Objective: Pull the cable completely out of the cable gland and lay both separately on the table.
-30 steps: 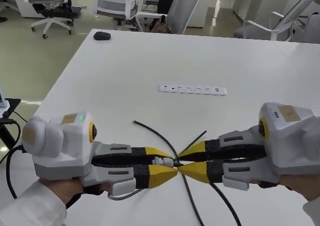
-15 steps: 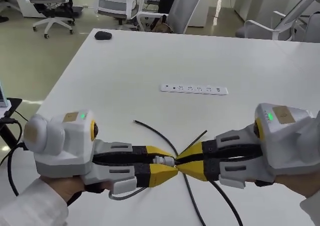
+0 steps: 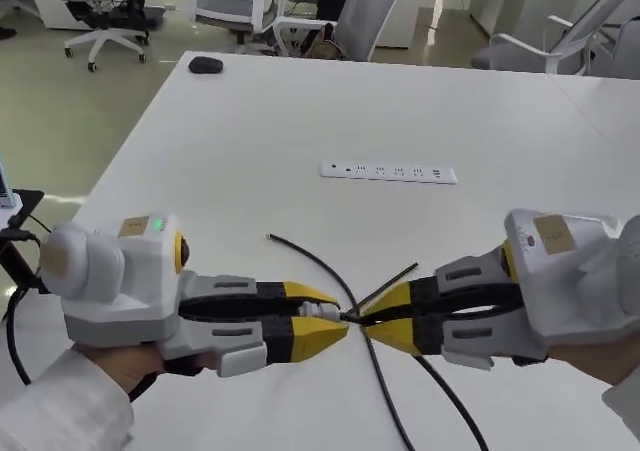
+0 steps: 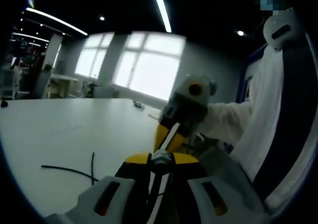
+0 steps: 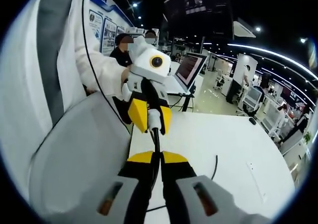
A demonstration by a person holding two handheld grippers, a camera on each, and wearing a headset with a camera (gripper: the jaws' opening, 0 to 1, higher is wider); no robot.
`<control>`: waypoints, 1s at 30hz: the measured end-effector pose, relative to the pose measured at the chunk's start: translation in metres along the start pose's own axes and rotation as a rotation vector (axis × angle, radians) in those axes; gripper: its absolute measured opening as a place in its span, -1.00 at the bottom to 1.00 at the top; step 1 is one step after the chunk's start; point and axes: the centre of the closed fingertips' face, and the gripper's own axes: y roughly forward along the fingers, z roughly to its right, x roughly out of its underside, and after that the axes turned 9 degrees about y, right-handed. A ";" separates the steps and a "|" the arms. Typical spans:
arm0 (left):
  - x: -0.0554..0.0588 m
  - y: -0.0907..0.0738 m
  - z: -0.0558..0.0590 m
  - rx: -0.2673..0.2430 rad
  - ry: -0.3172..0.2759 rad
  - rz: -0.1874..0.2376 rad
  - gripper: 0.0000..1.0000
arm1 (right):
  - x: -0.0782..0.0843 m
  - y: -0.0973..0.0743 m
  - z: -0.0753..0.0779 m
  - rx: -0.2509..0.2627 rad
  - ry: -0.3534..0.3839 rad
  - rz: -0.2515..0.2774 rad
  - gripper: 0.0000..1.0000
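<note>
Over the near part of the white table, my left gripper is shut on the white cable gland. Facing it tip to tip, my right gripper is shut on the black cable just outside the gland. A short bare stretch of cable spans the gap between the yellow tips. The rest of the cable trails on the table toward me, and another black length curves away behind. In the left gripper view the gland sits between my own jaws. In the right gripper view the cable runs from my jaws into the gland.
A white power strip lies mid-table beyond the grippers. A black mouse sits at the far left corner. Office chairs stand past the far edge. The table's left edge drops off close to my left hand.
The two grippers have drawn slightly apart; their yellow tips touched before, and a short stretch of cable now shows between them.
</note>
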 end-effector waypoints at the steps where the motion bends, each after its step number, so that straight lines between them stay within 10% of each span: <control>1: -0.001 -0.001 0.000 -0.002 0.001 0.003 -0.67 | 0.003 -0.001 0.002 0.006 0.002 -0.005 -0.94; 14: -0.004 0.001 0.002 -0.001 0.004 0.014 -0.67 | 0.062 -0.008 0.020 0.078 0.029 -0.189 -0.94; 30: -0.006 0.001 0.000 -0.015 -0.016 0.022 -0.67 | 0.077 -0.014 0.026 0.111 0.064 -0.216 -0.94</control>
